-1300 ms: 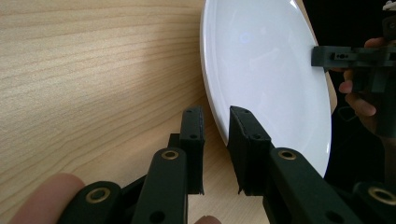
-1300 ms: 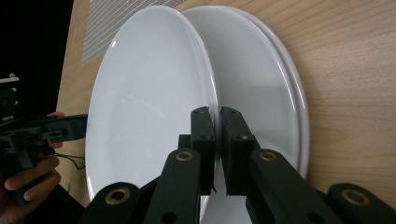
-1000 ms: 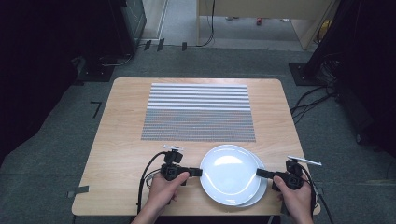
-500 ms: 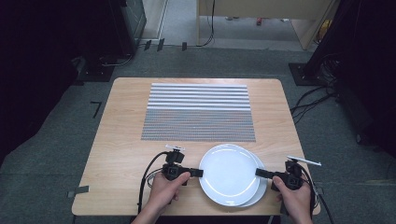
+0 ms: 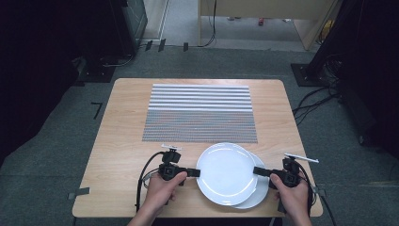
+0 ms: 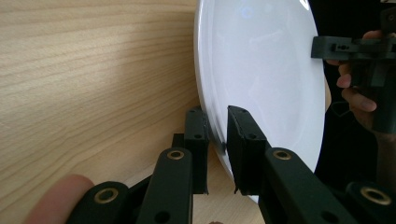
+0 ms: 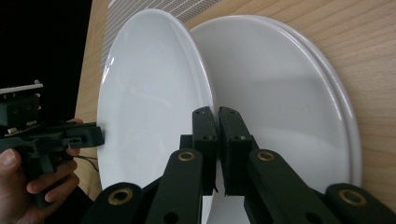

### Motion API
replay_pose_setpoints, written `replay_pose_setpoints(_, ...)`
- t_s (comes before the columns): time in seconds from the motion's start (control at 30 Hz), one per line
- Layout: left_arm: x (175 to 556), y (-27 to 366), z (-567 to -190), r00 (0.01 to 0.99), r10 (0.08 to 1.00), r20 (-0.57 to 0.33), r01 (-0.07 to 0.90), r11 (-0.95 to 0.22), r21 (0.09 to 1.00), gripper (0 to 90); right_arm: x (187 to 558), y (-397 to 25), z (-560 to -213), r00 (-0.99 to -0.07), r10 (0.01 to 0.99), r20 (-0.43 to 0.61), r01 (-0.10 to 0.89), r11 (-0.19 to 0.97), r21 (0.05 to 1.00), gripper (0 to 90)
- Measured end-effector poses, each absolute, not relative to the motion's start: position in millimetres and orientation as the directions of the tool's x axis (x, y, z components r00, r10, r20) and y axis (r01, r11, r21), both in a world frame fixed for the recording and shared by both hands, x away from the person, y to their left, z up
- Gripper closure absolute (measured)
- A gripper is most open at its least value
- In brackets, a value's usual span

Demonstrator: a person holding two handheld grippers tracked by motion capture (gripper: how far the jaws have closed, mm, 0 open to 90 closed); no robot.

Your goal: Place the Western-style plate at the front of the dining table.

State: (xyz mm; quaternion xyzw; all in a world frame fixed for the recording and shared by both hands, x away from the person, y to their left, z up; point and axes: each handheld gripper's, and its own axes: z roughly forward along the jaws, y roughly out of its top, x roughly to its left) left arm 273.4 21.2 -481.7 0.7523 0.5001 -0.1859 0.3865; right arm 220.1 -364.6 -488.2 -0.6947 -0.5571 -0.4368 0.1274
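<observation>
A white plate (image 5: 227, 172) hangs just above the near table edge, gripped at opposite rims by both grippers. My left gripper (image 5: 193, 173) is shut on its left rim, and in the left gripper view the jaws pinch the plate (image 6: 266, 70) edge. My right gripper (image 5: 259, 171) is shut on the right rim. In the right gripper view the held plate (image 7: 149, 102) is raised off two stacked white plates (image 7: 289, 107). The stack (image 5: 258, 195) peeks out at the lower right beneath it.
A grey-and-white striped mat (image 5: 200, 113) covers the middle and far part of the wooden table (image 5: 122, 141). Dark floor with cables surrounds the table. Cables trail from both grippers over the near edge.
The held plate has drifted slightly left with both grippers, so a little more of the stack below shows at its right.
</observation>
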Motion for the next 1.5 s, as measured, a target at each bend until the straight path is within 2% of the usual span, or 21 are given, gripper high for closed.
replay_pose_setpoints(0.3, 282, 34, -466, 0.436, 0.609, -0.663, 0.889, -0.177, 0.422, 79.2, 237, -356, -481, 0.001, 0.636, 0.771, 0.892, -0.35, 0.287, 86.4)
replay_pose_setpoints(0.77, 305, 61, -444, 0.428, 0.634, -0.644, 0.877, -0.119, 0.466, 79.0, 280, -328, -457, -0.049, 0.654, 0.755, 0.892, -0.312, 0.328, 86.0)
replay_pose_setpoints(1.17, 346, 83, -442, 0.366, 0.654, -0.662, 0.888, -0.032, 0.459, 79.5, 330, -304, -446, -0.065, 0.653, 0.755, 0.89, -0.305, 0.34, 86.4)
replay_pose_setpoints(1.5, 386, 86, -440, 0.334, 0.681, -0.652, 0.879, 0.025, 0.477, 79.4, 374, -297, -448, -0.033, 0.631, 0.775, 0.883, -0.345, 0.318, 86.4)
